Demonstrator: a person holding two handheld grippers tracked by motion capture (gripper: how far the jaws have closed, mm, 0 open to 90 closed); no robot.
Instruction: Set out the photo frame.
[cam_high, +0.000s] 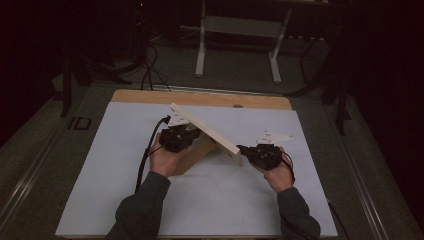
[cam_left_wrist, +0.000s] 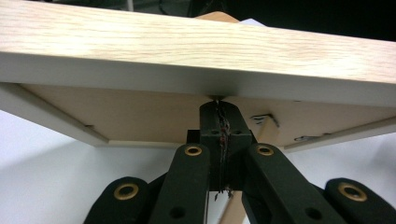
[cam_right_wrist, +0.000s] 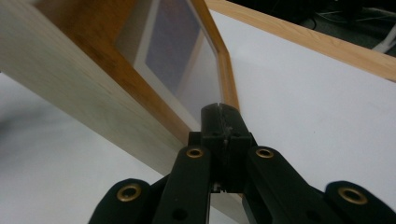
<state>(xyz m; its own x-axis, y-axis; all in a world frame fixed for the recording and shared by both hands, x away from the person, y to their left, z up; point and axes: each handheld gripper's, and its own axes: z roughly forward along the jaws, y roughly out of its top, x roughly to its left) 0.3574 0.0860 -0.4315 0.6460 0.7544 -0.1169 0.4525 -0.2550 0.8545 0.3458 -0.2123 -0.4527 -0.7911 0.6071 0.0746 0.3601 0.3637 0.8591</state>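
The left tongs (cam_high: 186, 134), jaws closed, press their tips under the rear edge of the wooden picture frame (cam_high: 205, 129), which stands tilted near the middle of the worktop (cam_high: 100, 165), its stand toward the front edge. The right tongs (cam_high: 245, 150), also closed, touch the frame's lower right end. Best to steady both ends evenly, so the frame settles on its stand without sliding.

- Table (cam_high: 200, 98): I see a wooden edge along its far side.
- White sheet (cam_high: 210, 200): covers the table top.
- Pale metal stand (cam_high: 240, 30): on the floor beyond.
- Black cables (cam_high: 149, 70): near it.
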